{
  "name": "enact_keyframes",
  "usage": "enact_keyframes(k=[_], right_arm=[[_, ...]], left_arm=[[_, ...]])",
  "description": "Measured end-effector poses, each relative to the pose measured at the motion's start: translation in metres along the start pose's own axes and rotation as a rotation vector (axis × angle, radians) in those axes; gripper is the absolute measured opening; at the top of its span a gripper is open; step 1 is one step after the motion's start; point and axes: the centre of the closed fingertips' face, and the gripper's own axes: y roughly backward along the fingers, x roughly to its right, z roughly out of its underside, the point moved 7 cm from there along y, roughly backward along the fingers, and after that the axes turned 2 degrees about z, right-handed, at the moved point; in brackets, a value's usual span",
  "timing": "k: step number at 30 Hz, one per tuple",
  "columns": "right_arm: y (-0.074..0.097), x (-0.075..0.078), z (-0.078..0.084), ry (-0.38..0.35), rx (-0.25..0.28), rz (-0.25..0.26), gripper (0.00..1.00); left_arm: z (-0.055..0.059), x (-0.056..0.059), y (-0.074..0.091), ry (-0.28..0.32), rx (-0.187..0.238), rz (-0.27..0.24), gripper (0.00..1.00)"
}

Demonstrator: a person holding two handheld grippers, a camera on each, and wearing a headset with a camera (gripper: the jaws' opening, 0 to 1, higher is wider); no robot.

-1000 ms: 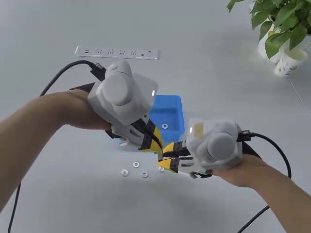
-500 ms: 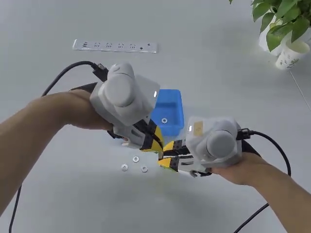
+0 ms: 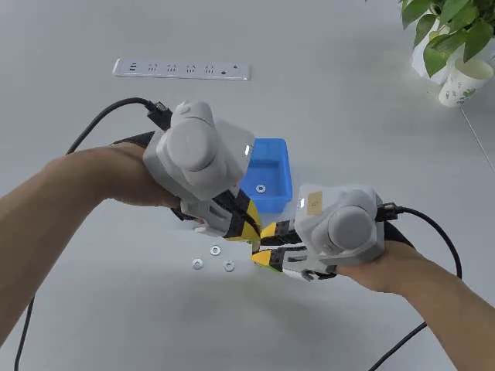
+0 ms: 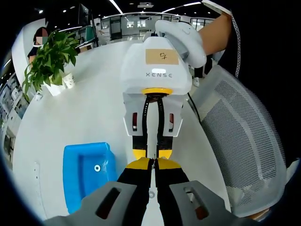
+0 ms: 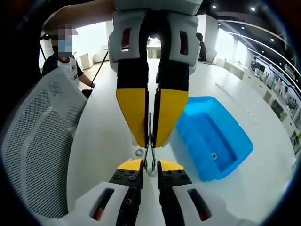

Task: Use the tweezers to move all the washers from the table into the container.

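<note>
Left hand-held gripper (image 3: 249, 224) and right hand-held gripper (image 3: 264, 249) both clamp tweezers (image 5: 149, 141); next, likely pinch a washer (image 3: 216, 250), carry to container (image 3: 280, 154).

Head view is bright and even, with diffuse light from overhead. The pale table (image 3: 348, 93) is close to washed out, with no hard glare. There are soft, faint shadows on it under the arms, the left gripper (image 3: 249, 230) and the right gripper (image 3: 261, 253). The grey housings carry a mild sheen. Focus is sharp, with no motion blur.

Both gripper views bend heavily at the edges, and the chair mesh (image 4: 235, 132) curves. Ceiling lights (image 4: 117, 5) show as bright strips and dots at the far side. In the right gripper view the far left background is blown out to white. The near jaws are slightly soft, the tweezers (image 5: 149, 150) are thin, grey and hard to resolve, and the blue container (image 5: 211, 136) is crisp and saturated.
</note>
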Motion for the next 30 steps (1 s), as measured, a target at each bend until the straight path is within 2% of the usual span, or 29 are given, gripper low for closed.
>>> enact_keyframes(k=[30], right_arm=[[0.0002,0.0014,0.0025,-0.060,-0.009,0.001,0.09]], left_arm=[[-0.0006,-0.0041,-0.0014,-0.002,-0.003,0.004,0.05]])
